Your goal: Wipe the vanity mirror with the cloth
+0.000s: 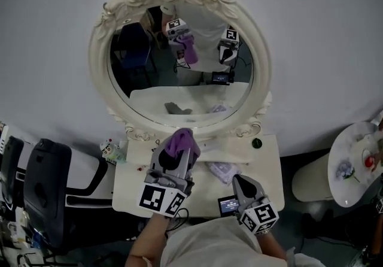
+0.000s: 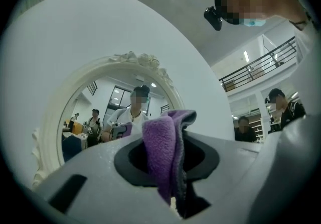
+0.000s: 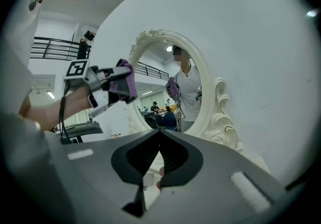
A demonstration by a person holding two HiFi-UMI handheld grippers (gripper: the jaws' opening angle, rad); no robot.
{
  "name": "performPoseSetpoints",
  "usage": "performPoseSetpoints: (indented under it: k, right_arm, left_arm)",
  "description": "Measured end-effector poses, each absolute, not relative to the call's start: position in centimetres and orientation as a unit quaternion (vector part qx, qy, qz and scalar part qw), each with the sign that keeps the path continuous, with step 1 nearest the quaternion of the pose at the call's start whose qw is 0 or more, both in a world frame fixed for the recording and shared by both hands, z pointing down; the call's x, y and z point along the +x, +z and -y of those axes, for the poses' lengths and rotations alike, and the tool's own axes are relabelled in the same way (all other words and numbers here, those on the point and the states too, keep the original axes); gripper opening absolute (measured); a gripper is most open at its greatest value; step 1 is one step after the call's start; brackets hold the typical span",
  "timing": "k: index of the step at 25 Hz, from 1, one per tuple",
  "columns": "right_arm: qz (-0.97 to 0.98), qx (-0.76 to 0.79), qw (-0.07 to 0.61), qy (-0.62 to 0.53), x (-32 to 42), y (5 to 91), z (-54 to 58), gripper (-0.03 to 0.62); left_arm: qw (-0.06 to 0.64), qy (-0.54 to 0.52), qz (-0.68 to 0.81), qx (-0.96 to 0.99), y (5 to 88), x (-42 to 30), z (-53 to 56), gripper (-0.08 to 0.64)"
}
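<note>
Cloth (image 1: 180, 141), purple and folded, is clamped between the jaws of the left gripper (image 1: 178, 152) in the head view. It sits at 6 o'clock of the vanity mirror (image 1: 179, 89), over the lower rim of the ornate frame and in front of the glass. No contact with the glass can be seen. The right gripper (image 1: 244, 184) hangs at 4 o'clock of the cloth, above the near edge of the vanity table (image 1: 266, 164). In the left gripper view, the cloth (image 2: 161, 152) stands upright in the left gripper (image 2: 170, 170), its fold poking past the jaw tips. The vanity mirror (image 2: 95, 117) lies at 10 o'clock of it, near but apart. In the right gripper view, the right gripper (image 3: 159, 136) has its jaws brought together at the tips with nothing between them. The left gripper (image 3: 111, 83) and the cloth (image 3: 126, 82) appear at 9 o'clock of the vanity mirror (image 3: 173, 102), just beside the frame. Judged from these views, the cloth is picked up and presented, while the wiping strokes across the glass are all left to do.
</note>
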State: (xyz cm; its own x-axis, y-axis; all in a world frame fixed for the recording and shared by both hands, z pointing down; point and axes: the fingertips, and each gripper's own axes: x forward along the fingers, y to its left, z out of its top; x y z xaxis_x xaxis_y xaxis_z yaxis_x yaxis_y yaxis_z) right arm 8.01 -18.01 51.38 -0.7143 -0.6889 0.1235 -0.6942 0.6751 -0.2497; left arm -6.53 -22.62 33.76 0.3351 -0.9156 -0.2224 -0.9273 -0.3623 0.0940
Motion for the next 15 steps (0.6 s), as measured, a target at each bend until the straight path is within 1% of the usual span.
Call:
performPoseSetpoints:
  k: [8, 15]
  right_arm:
    - [0.899, 0.416, -0.008, 0.139, 9.7, 50.3, 20.3, 0.008]
    - [0.874, 0.465, -0.026, 0.137, 11.1, 49.2, 20.9, 0.008]
  left_arm:
    - [0.086, 0.114, -0.547, -0.825, 21.7, -4.9, 30.9, 0.095]
    - [0.066, 0.099, -0.539, -0.834, 16.5, -4.4, 35.8, 0.095]
